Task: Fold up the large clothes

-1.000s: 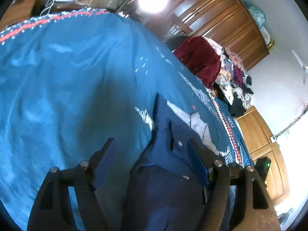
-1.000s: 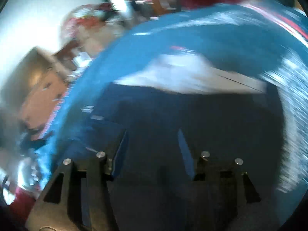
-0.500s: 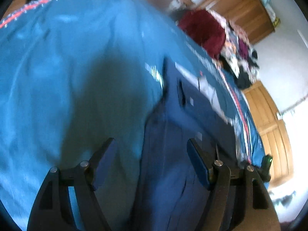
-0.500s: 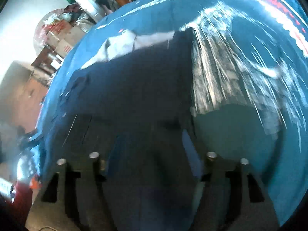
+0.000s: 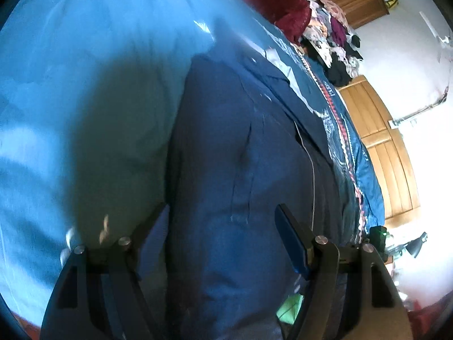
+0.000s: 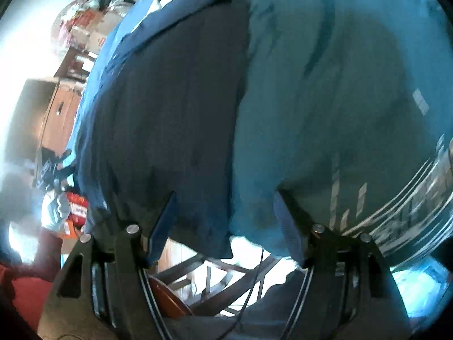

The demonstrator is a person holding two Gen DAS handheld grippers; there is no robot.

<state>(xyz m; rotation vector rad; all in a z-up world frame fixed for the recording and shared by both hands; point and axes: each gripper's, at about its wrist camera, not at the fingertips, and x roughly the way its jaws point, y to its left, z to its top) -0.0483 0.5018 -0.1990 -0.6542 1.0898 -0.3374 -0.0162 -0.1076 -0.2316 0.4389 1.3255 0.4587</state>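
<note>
A dark navy garment (image 5: 243, 175) lies stretched out lengthwise on a blue bed cover (image 5: 85, 99). A thin white cord runs along its right side. My left gripper (image 5: 222, 223) hovers open over the garment's near part, its left finger over the cover beside the cloth edge. In the right wrist view the same navy garment (image 6: 170, 113) reaches the bed's near edge, its corner hanging just over it. My right gripper (image 6: 225, 211) is open above that near corner, with nothing between its fingers.
A heap of clothes with a dark red item (image 5: 280, 2) sits at the far end of the bed, before wooden wardrobes (image 5: 382, 147). Below the bed edge are chair legs and floor (image 6: 215, 277). Boxes and shelves (image 6: 85, 36) stand at the left.
Both grippers have pulled back toward the near end of the garment. The right view now shows the bed's edge and the floor beneath. Both stay open.
</note>
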